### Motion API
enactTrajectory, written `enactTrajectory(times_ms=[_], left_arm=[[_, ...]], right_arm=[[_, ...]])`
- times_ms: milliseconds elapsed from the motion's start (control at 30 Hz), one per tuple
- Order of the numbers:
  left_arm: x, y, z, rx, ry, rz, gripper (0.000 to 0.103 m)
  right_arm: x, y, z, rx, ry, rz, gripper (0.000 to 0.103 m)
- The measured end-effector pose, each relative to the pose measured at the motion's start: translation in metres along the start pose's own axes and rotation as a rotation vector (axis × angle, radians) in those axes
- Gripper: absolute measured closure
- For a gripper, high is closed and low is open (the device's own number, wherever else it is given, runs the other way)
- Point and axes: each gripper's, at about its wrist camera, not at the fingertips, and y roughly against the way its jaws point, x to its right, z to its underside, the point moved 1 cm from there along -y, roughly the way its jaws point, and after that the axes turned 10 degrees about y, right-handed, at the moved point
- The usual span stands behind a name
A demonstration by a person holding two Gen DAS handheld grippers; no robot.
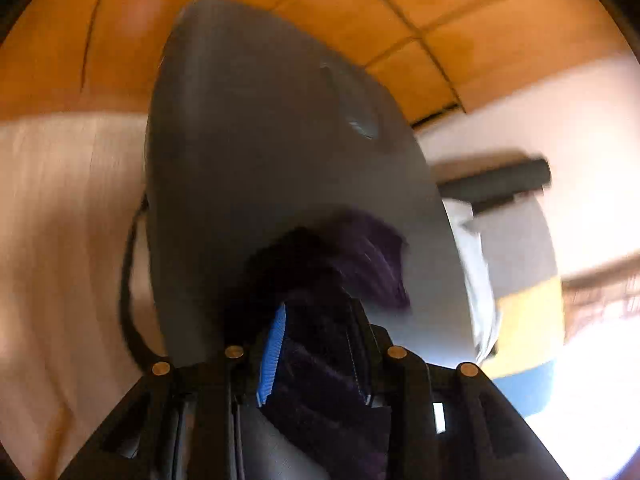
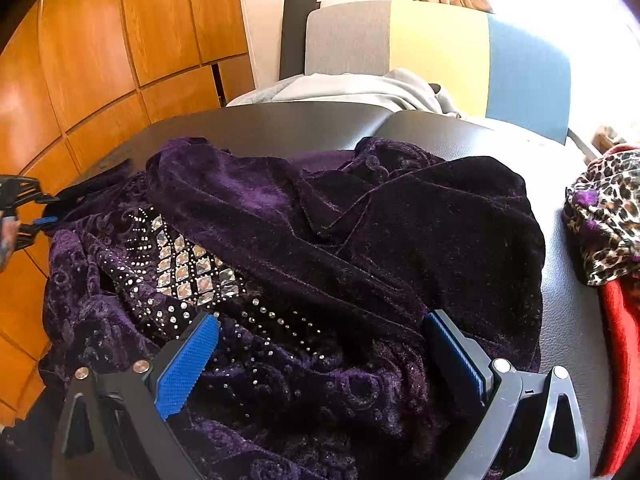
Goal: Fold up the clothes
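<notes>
Where the dark table (image 2: 280,124) carries its load, the entries run as follows.

Purple velvet garment (image 2: 360,240) — heaped over most of the table top, from the left edge across to near the right edge; crumpled, with several folds lying over one another. A panel of square clear stones and small studs (image 2: 192,268) shows on its left half, partly covered by a velvet fold.

Right gripper (image 2: 320,360) — blue-padded fingers (image 2: 188,364) spread wide apart above the near part of the garment; nothing pinched between them.

Left gripper (image 1: 316,344) — fingers clenched on a bunch of the purple velvet, which fills the gap between the pads; in the right wrist view it sits at the table's left edge (image 2: 28,208), at the garment's corner. Its own view is blurred.

Leopard-print cloth (image 2: 604,216) — at the right edge of the table, apart from the velvet, lying on a red cloth (image 2: 620,352).

Grey cloth (image 2: 360,88) — piled beyond the far edge of the table.

Chair back (image 2: 436,56) — grey, yellow and blue panels, behind the grey cloth.

Wooden panelled wall (image 2: 120,40) — beyond the left edge.
</notes>
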Motion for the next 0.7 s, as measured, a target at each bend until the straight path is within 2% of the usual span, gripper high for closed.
enactTrajectory(times_ms=[133, 233, 333, 400, 500, 533, 600, 700], left_arm=[[0.031, 0.008, 0.028, -0.043, -0.172, 0.011, 0.069], [0.075, 0.007, 0.066, -0.110, -0.314, 0.089, 0.067], [0.114, -0.012, 0.103, -0.222, -0.469, 0.152, 0.067], [0.134, -0.040, 0.128, -0.301, -0.502, 0.123, 0.067], [0.131, -0.080, 0.148, -0.392, -0.515, 0.030, 0.067], [0.127, -0.090, 0.153, -0.410, -0.522, 0.005, 0.067], [0.127, -0.088, 0.157, -0.376, -0.568, 0.031, 0.067], [0.127, -0.087, 0.161, -0.368, -0.618, 0.031, 0.067]], right_arm=[[-0.004, -0.002, -0.002, -0.011, 0.017, 0.021, 0.000], [-0.006, -0.003, -0.005, -0.015, 0.021, 0.029, 0.000], [-0.010, -0.004, -0.007, -0.026, 0.025, 0.038, 0.000], [-0.012, -0.006, -0.010, -0.049, 0.036, 0.048, 0.000], [-0.019, -0.008, -0.022, -0.118, 0.038, 0.067, 0.001], [-0.021, -0.004, -0.029, -0.104, 0.028, 0.063, 0.006], [-0.026, 0.005, -0.045, -0.068, 0.008, 0.051, 0.011], [-0.038, 0.012, -0.075, 0.001, 0.016, -0.001, 0.011]])
